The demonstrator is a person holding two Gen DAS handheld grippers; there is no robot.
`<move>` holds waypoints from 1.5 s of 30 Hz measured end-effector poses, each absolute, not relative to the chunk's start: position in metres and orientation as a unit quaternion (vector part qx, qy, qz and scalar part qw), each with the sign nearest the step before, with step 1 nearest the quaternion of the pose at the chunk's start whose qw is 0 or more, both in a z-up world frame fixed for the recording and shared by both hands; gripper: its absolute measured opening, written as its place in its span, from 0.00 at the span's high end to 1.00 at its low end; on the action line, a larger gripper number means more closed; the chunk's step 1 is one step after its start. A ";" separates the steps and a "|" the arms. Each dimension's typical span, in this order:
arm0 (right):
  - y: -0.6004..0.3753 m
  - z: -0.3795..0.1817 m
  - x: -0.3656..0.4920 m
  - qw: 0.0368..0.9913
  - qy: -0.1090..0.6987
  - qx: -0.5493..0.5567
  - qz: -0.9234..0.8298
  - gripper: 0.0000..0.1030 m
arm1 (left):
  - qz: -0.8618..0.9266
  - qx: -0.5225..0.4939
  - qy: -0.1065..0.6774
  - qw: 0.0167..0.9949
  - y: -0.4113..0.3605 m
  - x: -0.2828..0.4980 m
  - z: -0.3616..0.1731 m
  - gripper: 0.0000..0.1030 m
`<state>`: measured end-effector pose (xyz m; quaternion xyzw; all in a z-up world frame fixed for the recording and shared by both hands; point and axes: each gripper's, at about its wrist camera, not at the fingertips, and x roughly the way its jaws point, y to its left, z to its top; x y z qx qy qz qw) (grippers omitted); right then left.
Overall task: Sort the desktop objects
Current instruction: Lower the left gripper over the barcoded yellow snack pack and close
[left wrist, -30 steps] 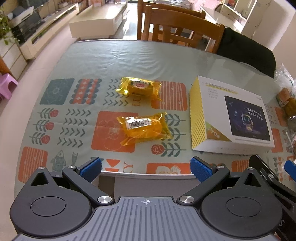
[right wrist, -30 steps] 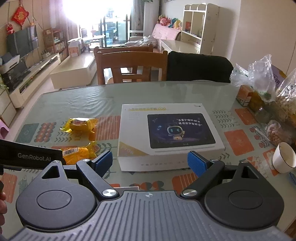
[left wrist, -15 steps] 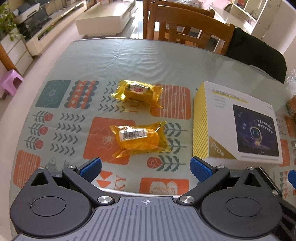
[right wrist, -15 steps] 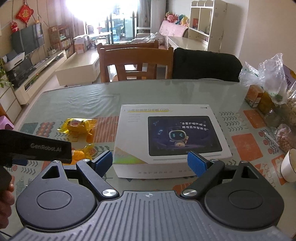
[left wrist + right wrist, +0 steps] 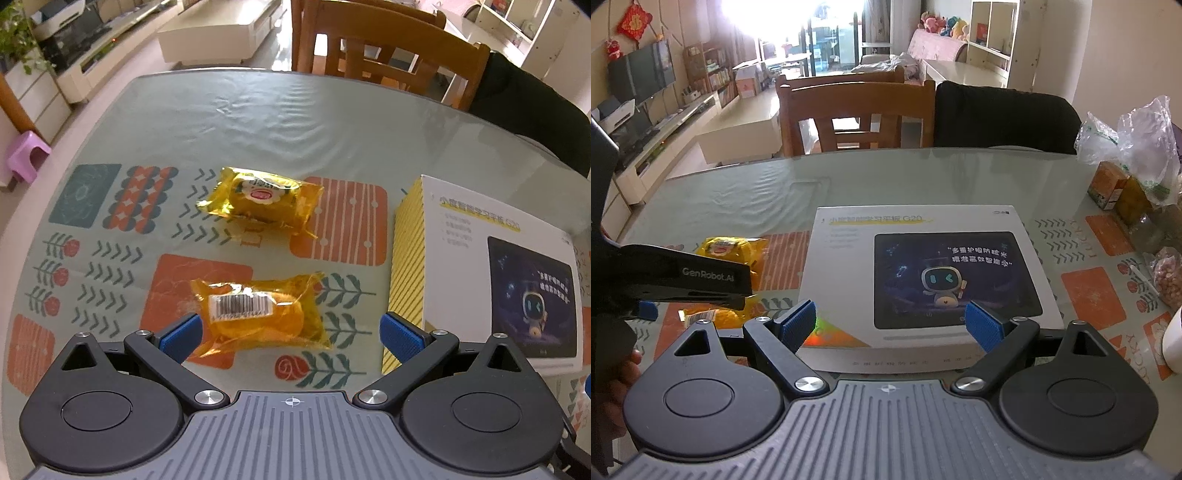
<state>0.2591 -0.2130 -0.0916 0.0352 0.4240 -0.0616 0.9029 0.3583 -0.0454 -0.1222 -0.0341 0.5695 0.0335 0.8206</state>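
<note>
Yellow packets: near snack packet [image 5: 258,314] and far snack packet [image 5: 260,201] lie apart on the table [image 5: 258,122], left of the white box [image 5: 480,266].
Left gripper [image 5: 291,332]: fingers spread, empty, flanking the near packet.
Right gripper [image 5: 890,325]: fingers spread, empty, over the box's near edge.
Progress: nothing gathered; the sorted layout is unclear.

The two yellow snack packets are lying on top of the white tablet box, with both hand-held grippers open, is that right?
Not quite. The two yellow snack packets lie on the table, left of the white tablet box, as the left wrist view shows. Both the left hand-held gripper and the right hand-held gripper are open.
</note>
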 end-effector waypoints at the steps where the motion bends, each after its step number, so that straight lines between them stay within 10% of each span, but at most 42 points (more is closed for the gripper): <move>1: -0.213 -0.093 0.260 0.902 0.425 0.036 -0.061 0.00 | 0.035 -0.034 0.571 0.820 -0.045 0.360 -0.124 0.00; 45: -0.191 -0.108 0.321 0.897 0.440 0.031 0.028 0.00 | 0.062 -0.007 0.605 0.794 -0.020 0.375 -0.189 0.00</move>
